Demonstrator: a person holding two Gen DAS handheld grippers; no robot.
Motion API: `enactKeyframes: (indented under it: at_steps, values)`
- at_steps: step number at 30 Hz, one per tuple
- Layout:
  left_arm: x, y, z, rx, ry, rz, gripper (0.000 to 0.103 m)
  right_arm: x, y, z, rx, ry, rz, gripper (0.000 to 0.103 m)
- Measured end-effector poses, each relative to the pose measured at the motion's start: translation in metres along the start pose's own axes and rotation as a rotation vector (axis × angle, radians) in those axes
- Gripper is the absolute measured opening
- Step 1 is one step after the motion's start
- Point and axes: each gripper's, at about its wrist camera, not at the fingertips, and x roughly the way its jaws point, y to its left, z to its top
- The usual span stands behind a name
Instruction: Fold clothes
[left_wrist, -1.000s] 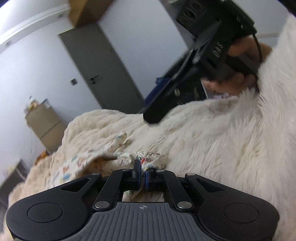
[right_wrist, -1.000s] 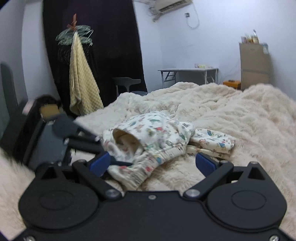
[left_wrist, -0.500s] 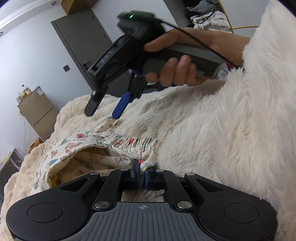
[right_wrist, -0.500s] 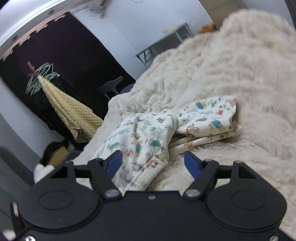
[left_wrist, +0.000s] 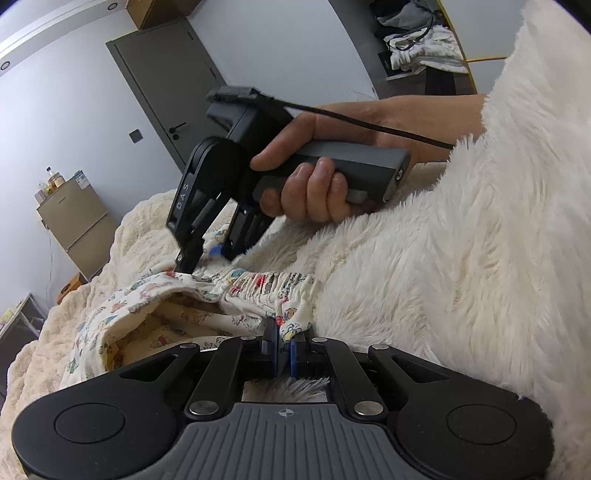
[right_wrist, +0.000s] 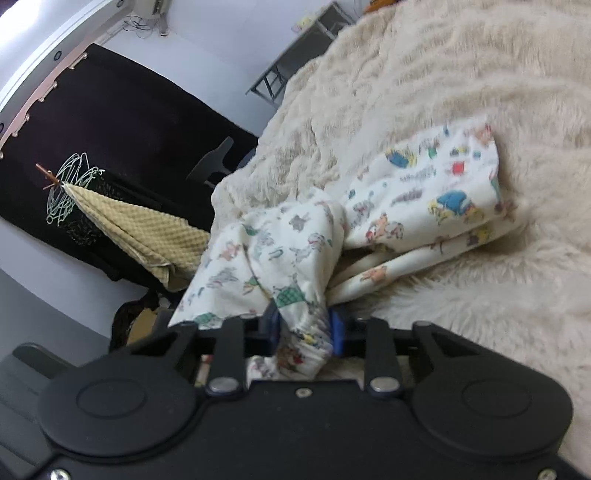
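Right hand-held gripper just closed, pinching printed pants waistband; left hand-held gripper clamped on waistband.

Two grippers show: the left gripper and the right gripper. One printed garment lies ahead of both, on one fluffy blanket. One hand shows (the person's right). Beyond stand one grey door, one cabinet, one hanging towel, one desk.
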Motion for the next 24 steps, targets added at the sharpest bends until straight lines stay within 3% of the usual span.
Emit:
enactKeyframes:
  at_steps: [7,10,11,12,14,16,19,21,22,24]
  values:
    - [-0.019,0.013,0.023,-0.028,-0.174,0.063,0.000,-0.071,0.075,0.006,-0.341,-0.258,-0.204,0.011]
    - [-0.026,0.022,0.052,-0.034,-0.261,0.061,0.000,-0.103,0.089,0.022,-0.381,-0.328,-0.244,0.010]
    - [-0.028,0.025,0.061,-0.034,-0.282,0.059,0.000,-0.112,0.093,0.027,-0.399,-0.355,-0.273,0.000]
    - [-0.029,0.027,0.072,-0.039,-0.302,0.052,0.000,-0.120,0.096,0.032,-0.419,-0.384,-0.308,0.000]
    - [-0.027,0.030,0.093,-0.050,-0.331,0.030,0.000,-0.155,0.102,0.039,-0.478,-0.516,-0.462,0.000]
    - [-0.020,0.028,0.103,-0.059,-0.328,-0.008,0.000,-0.178,0.096,0.043,-0.450,-0.531,-0.457,0.000]
    - [-0.014,0.017,0.098,-0.072,-0.288,-0.071,0.000,-0.200,0.078,0.039,-0.401,-0.476,-0.403,0.018]
    - [-0.011,0.008,0.088,-0.038,-0.242,-0.105,0.000,-0.199,0.066,0.028,-0.393,-0.427,-0.391,0.054]
    - [-0.011,0.002,0.083,0.002,-0.203,-0.136,0.000,-0.195,0.058,0.019,-0.392,-0.384,-0.368,0.056]
    - [-0.009,-0.010,0.073,0.094,-0.129,-0.187,0.012,-0.182,0.046,-0.001,-0.379,-0.297,-0.319,0.057]
